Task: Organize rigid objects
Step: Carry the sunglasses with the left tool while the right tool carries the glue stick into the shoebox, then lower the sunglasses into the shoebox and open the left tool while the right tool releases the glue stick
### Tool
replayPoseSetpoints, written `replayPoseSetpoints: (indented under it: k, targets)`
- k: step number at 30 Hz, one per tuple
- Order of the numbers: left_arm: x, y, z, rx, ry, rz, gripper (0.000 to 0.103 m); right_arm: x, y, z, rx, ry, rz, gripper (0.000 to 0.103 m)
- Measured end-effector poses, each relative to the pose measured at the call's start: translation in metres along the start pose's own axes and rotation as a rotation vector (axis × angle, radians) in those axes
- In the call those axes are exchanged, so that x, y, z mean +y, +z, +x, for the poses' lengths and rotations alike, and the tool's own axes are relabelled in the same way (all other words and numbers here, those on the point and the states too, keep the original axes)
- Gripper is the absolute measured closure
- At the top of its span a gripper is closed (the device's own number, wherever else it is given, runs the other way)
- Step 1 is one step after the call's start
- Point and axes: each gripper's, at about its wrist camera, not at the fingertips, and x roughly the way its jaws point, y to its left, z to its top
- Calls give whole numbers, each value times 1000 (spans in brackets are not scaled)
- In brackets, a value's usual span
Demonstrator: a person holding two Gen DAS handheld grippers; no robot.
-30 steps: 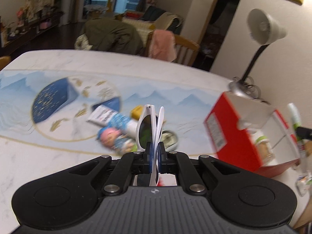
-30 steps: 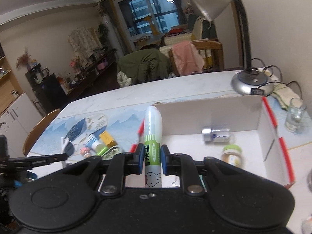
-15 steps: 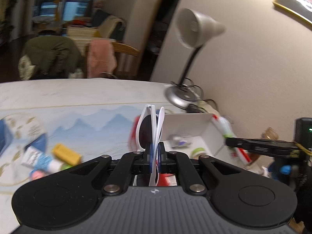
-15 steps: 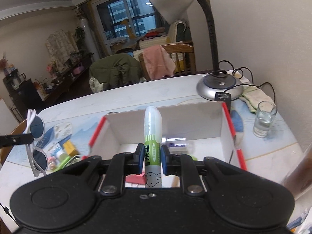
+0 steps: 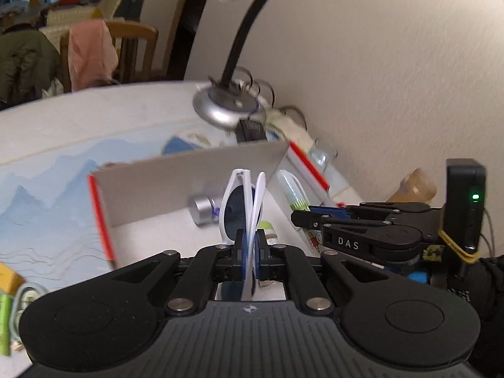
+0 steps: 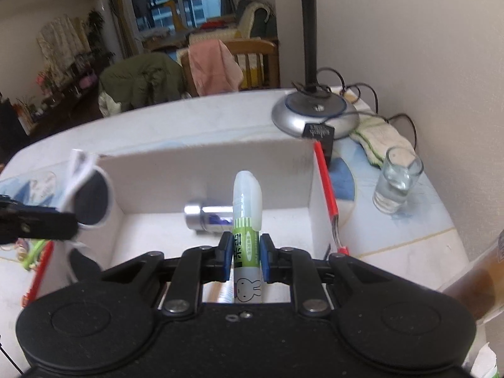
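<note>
"DAS" — right gripper (image 5: pixel 296 217) lettering

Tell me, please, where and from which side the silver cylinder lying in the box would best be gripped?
Grip the silver cylinder across its round body at mid-length, coming from above. It lies on its side on the floor of the box, close to the back wall, so the walls hinder a sideways approach. Both grippers are full now: left gripper on the sunglasses, right gripper on the glue stick.
</note>
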Motion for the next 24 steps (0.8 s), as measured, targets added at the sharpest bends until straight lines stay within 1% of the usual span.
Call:
replayPoseSetpoints:
  k: [7,11,14,18,23,24]
  targets:
    - [1,4,57,99,17,6,98,0,-8,14,57,-4,-19,86]
    - [3,5,81,151,27,4,98,0,-13,21,89,-8,-24,86]
    - [0,5,91,179,44,35,98,0,-14,26,103,-5,-34,86]
    - [3,6,99,199,50,36,98,0,-16,32,119,-10,-39,86]
    - [4,6,110,229,70,59,98,0,-16,33,123,-23,-42,85]
    - [4,6,112,240,65,57,98,-1,-17,32,122,-25,-42,85]
